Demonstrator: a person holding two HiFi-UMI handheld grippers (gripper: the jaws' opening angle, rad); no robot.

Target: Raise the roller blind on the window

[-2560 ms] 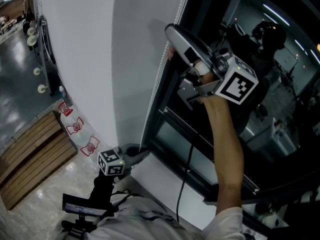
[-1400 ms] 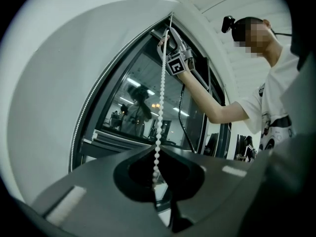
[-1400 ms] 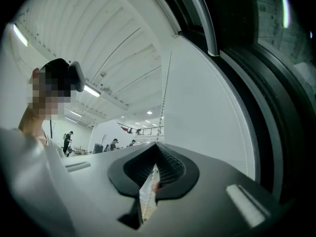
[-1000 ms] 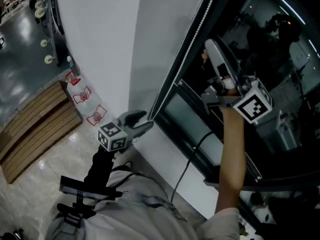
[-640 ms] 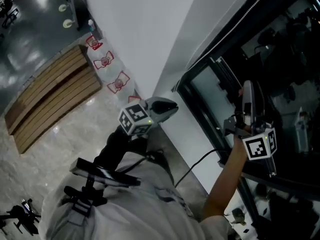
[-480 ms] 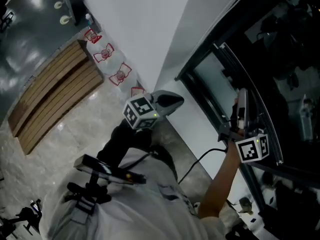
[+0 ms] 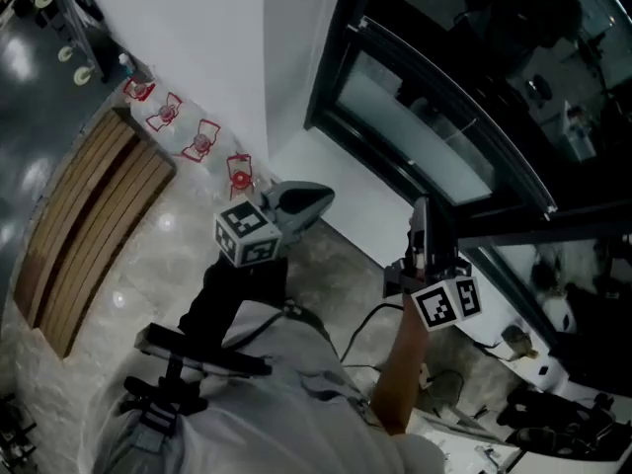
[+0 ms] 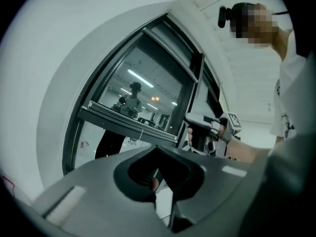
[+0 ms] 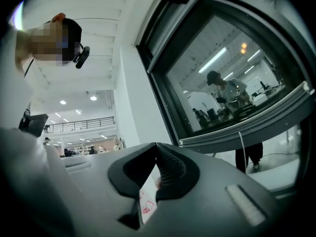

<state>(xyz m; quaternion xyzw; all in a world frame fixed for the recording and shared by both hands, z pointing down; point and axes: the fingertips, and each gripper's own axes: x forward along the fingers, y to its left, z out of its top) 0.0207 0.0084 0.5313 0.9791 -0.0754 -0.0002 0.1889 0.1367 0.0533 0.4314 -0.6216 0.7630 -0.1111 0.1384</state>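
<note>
My right gripper [image 7: 421, 210] has come down low beside the window [image 7: 434, 136] and just clenched, empty. My left gripper [image 7: 321, 198] is clenched empty too. The glass shows uncovered; the blind itself I cannot see.

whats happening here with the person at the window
A person stands by the window with a claw in each hand, both held low, off the glass. The left claw is shut; the right claw has just closed on nothing. A pale bar with a dangling cord, likely the blind's bottom rail, crosses the pane.
</note>
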